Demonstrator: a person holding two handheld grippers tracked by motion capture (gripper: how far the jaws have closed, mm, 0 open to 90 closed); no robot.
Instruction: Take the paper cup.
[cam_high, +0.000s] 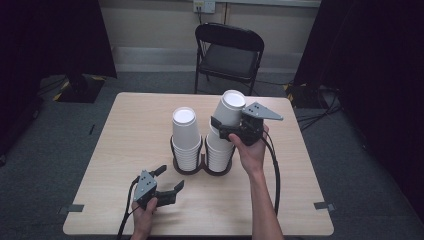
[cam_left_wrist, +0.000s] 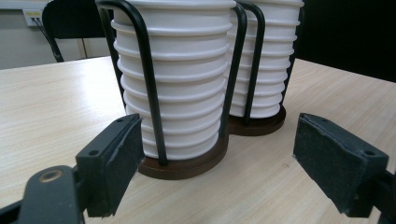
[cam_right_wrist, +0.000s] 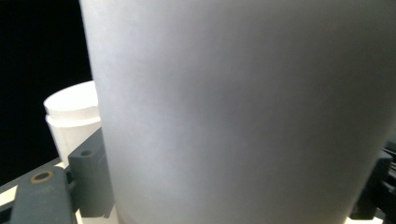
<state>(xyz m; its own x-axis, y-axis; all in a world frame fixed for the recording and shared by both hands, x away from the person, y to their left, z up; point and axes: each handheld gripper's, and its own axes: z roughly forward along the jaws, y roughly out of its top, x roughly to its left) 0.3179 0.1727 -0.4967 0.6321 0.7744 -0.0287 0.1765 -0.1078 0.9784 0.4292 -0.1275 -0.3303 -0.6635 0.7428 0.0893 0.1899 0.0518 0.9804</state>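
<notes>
Right hand-held gripper (cam_high: 226, 127) grasps the top cup (cam_high: 230, 107), tilted, above the right stack (cam_high: 220, 150) in its holder on the desk (cam_high: 125, 130); the left hand-held gripper (cam_high: 167, 178) rests released near the front edge. Left gripper view: spread pads (cam_left_wrist: 114, 161) face the holder base (cam_left_wrist: 187, 165). Right gripper view: the cup (cam_right_wrist: 243, 112) sits between the jaws. Squeezing too hard could crush it, or the tilt could drag a second cup along.
</notes>
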